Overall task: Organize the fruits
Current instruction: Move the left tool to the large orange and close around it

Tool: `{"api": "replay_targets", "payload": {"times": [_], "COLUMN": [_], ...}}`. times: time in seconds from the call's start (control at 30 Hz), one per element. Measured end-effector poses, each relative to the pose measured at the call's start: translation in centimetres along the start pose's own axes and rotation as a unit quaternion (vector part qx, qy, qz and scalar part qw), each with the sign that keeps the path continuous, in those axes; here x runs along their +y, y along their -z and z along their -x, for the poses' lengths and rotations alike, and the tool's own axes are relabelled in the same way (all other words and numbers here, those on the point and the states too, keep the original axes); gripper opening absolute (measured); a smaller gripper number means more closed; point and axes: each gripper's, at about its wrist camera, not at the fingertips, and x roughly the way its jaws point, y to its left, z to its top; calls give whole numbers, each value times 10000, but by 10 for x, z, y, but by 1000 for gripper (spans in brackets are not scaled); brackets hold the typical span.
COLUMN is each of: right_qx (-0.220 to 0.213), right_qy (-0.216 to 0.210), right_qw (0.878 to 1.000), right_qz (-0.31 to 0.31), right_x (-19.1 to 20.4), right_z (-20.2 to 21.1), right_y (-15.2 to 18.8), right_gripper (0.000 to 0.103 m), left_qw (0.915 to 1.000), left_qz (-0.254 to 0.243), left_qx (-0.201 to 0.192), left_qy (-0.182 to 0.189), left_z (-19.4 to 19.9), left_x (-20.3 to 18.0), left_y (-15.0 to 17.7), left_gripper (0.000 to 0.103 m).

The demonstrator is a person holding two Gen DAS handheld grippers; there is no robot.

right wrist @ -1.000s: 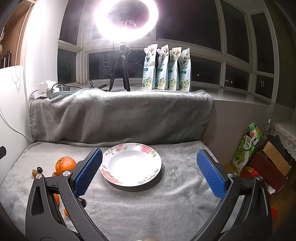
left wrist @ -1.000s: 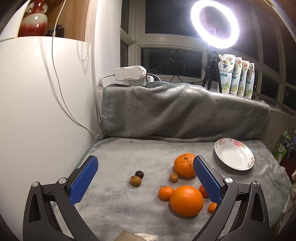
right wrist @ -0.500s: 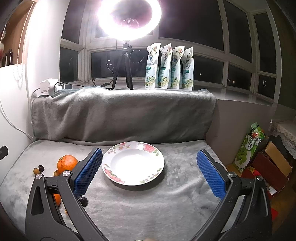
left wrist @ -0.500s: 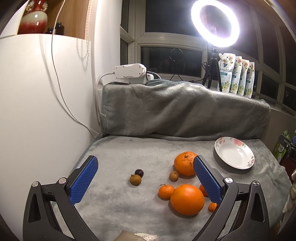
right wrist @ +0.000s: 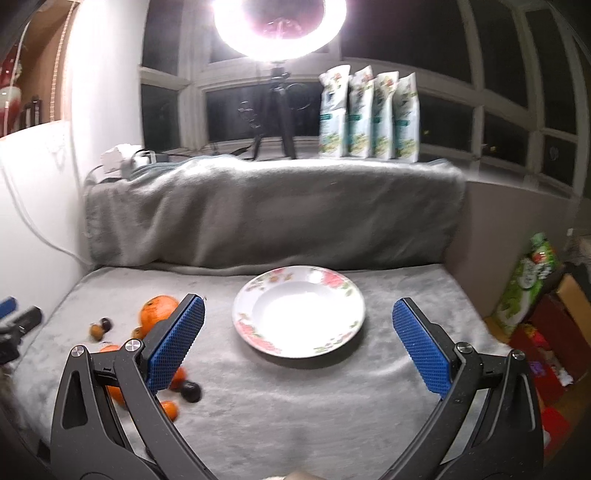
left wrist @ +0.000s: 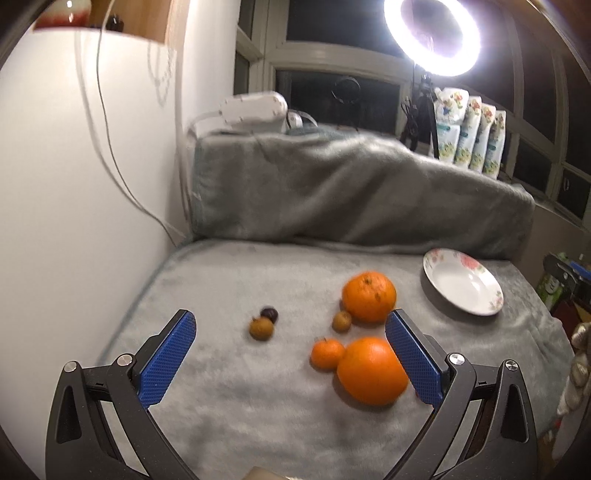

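Observation:
Fruits lie on a grey blanket (left wrist: 229, 406): a large orange (left wrist: 371, 371), a small mandarin (left wrist: 327, 353), a second large orange (left wrist: 369, 296) behind them, small brown fruits (left wrist: 261, 328) (left wrist: 341, 320) and a dark one (left wrist: 269, 314). A white floral plate (left wrist: 463, 281) stands empty at the right. My left gripper (left wrist: 288, 354) is open and empty above the blanket, its right finger beside the near orange. My right gripper (right wrist: 297, 343) is open and empty, framing the plate (right wrist: 299, 310). The far orange (right wrist: 157, 312) and a dark fruit (right wrist: 190, 391) show at its left.
A blanket-covered backrest (left wrist: 351, 199) rises behind. A white wall (left wrist: 74, 184) with cables bounds the left. A ring light (left wrist: 432, 35), its tripod and several pouches (right wrist: 369, 114) stand on the sill. Boxes and bags (right wrist: 535, 280) sit beyond the right edge.
Both grippers have moved forward and down toward the blanket; the fruits and the plate look larger. Both stay open. No fruit has moved.

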Motion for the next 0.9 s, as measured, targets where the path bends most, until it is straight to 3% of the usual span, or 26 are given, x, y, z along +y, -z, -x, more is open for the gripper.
{"api": "replay_targets", "payload": {"times": [0.1, 0.2, 0.5, 0.6, 0.9], "right_qx": [158, 384, 1061, 1449, 2492], "right_qy": [-452, -902, -2058, -2504, -3387], "right_qw": [9988, 9949, 9713, 9546, 9007], "right_qz": [86, 250, 546, 715, 1093], "right_x": [7, 19, 59, 76, 122], "right_z": [-9, -22, -59, -71, -101], "right_y": [2, 5, 9, 9, 19], "right_gripper": [103, 103, 103, 103, 103], "left_qw": [9995, 9983, 9904, 9861, 9731], "left_qz": [109, 169, 349, 500, 814], "left_qx": [250, 481, 1025, 1165, 1392], "left_qy": [141, 289, 854, 1072, 1645], "left_z": [-7, -12, -26, -32, -42], "left_x": [3, 4, -5, -5, -12], "left_y": [12, 23, 50, 53, 67], "left_gripper": [102, 95, 84, 76, 75]}}
